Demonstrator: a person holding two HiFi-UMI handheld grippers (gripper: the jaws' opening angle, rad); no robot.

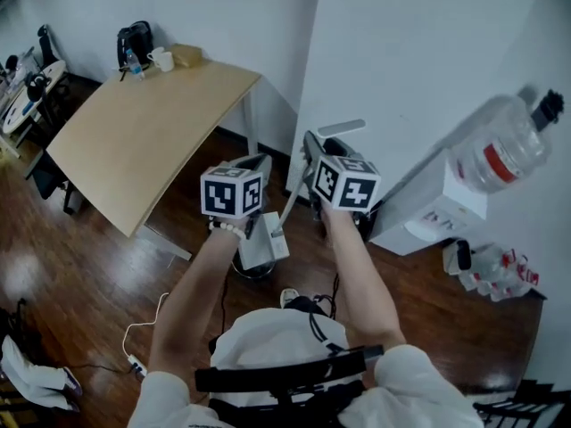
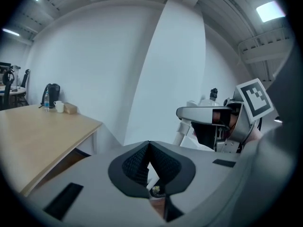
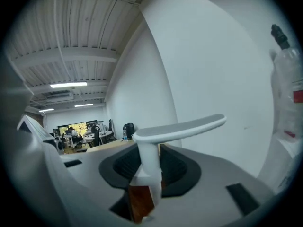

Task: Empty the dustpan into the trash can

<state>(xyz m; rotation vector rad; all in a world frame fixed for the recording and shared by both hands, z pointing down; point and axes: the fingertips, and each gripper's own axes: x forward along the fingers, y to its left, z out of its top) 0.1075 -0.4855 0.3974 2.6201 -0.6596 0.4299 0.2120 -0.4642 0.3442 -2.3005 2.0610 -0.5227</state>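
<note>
White handle pinched in right gripper; left gripper pressed together. Dustpan could swing on 1 grip, spilling onto floor.

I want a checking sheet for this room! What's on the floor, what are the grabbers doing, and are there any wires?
Surface: dark wooden floor; pale table.
Job's things: white dustpan, held by its handle; dark round thing beneath, maybe the trash can.
Clutter: mug, bottle, dark kettle-like thing at the table's far end.
Grippers: right gripper shut on the handle; left gripper jaws together, hold unclear.
Cables: white cable on the floor.
Surroundings: white walls, water dispenser with big bottle.
</note>
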